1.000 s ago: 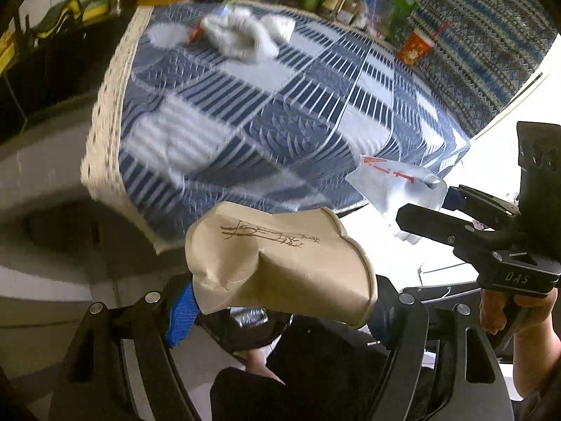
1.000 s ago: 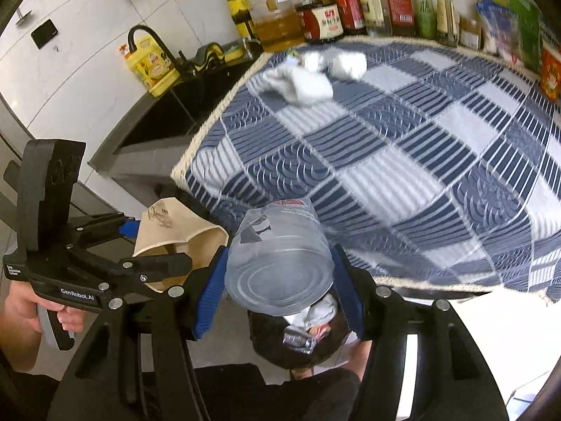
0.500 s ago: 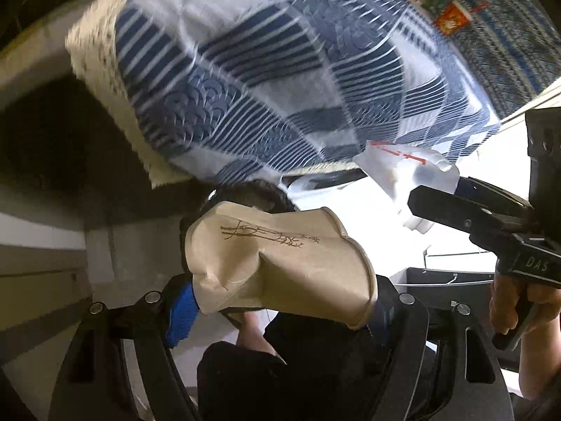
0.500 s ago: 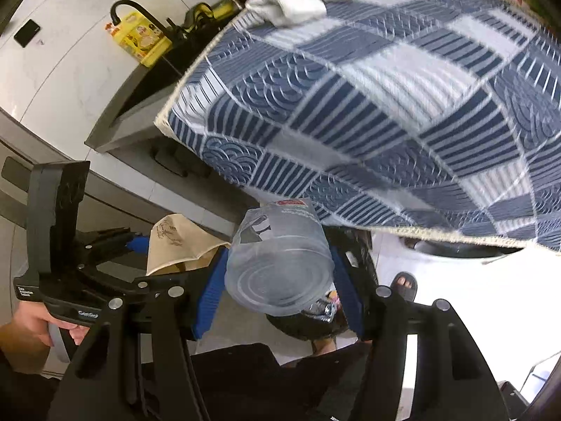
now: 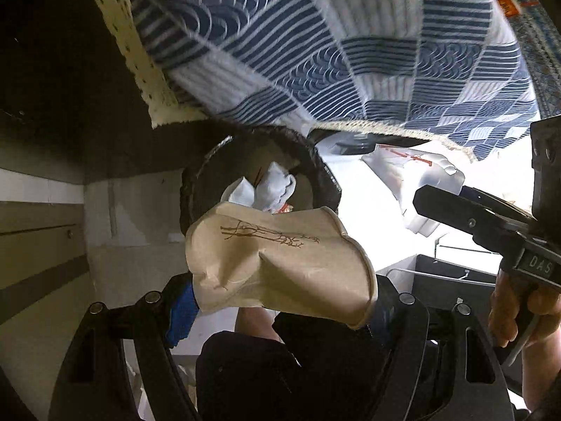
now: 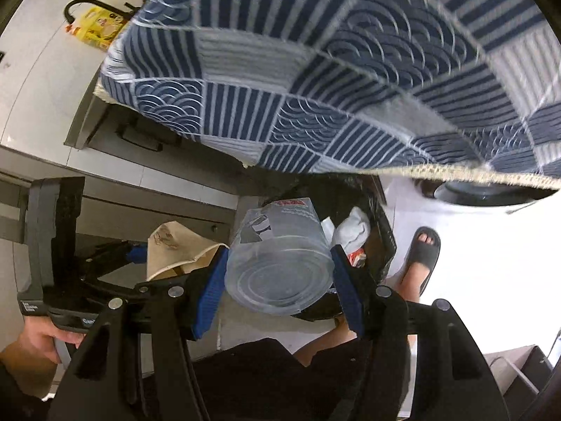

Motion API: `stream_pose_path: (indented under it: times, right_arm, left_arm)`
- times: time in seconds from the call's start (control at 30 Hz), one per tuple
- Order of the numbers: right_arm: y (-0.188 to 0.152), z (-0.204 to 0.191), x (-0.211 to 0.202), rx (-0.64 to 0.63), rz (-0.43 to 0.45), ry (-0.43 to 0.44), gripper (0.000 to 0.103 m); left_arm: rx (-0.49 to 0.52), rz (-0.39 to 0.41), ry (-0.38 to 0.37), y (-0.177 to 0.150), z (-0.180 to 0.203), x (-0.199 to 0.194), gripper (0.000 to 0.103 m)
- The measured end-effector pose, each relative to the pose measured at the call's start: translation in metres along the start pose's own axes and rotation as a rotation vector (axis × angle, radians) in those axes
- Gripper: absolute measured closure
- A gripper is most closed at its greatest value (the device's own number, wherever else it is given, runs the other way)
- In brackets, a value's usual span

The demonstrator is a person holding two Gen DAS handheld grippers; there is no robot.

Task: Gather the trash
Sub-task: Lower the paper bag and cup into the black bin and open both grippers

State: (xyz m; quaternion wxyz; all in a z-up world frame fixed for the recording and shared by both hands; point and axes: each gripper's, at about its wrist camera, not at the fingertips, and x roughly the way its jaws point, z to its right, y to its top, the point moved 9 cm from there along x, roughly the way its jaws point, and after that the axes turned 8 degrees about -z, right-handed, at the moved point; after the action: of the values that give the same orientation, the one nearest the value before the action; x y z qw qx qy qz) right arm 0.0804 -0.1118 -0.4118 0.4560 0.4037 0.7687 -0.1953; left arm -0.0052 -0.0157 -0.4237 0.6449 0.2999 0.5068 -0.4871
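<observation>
My left gripper (image 5: 280, 301) is shut on a crushed beige paper cup (image 5: 277, 259), held just above a dark round trash bin (image 5: 315, 161) on the floor. The bin holds white crumpled tissues (image 5: 273, 186). My right gripper (image 6: 277, 280) is shut on a clear plastic cup (image 6: 280, 256) with a red label, also above the bin (image 6: 382, 231). The plastic cup shows in the left wrist view (image 5: 413, 182), the paper cup in the right wrist view (image 6: 175, 249).
The table with a blue and white patterned cloth (image 5: 350, 52) overhangs the bin. Grey cabinet drawers (image 6: 140, 207) stand to the left. A foot in a grey sandal (image 6: 420, 256) is beside the bin. A yellow package (image 6: 98, 28) sits by a black faucet.
Both grippers have dropped from table height to below the table edge, carrying their cups over the trash bin, which has come into full view.
</observation>
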Motion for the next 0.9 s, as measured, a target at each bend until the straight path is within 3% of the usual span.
stream_pose_path:
  times: [0.2, 0.33, 0.67, 0.73, 0.8, 0.9]
  right_arm:
    - [-0.003, 0.025, 0.033, 0.060, -0.048, -0.026, 0.044]
    - [-0.003, 0.041, 0.053, 0.161, -0.082, 0.043, 0.044]
    - [0.016, 0.047, 0.070, 0.255, -0.087, 0.129, 0.043]
    - [0.020, 0.046, 0.067, 0.269, -0.068, 0.152, 0.022]
    - [0.024, 0.044, 0.065, 0.282, -0.061, 0.175, 0.021]
    - [0.026, 0.044, 0.061, 0.275, -0.056, 0.162, 0.020]
  left_arm:
    - [-0.018, -0.039, 0.004, 0.004, -0.006, 0.035, 0.028]
    - [-0.045, -0.063, -0.008, 0.008, -0.010, 0.052, 0.028]
    - [-0.072, -0.096, -0.013, 0.020, -0.018, 0.067, 0.026]
    - [-0.060, -0.112, -0.047, 0.022, -0.014, 0.069, 0.023]
    - [-0.035, -0.082, -0.015, 0.025, -0.013, 0.064, 0.010]
    - [-0.046, -0.071, -0.019, 0.025, -0.016, 0.061, 0.008]
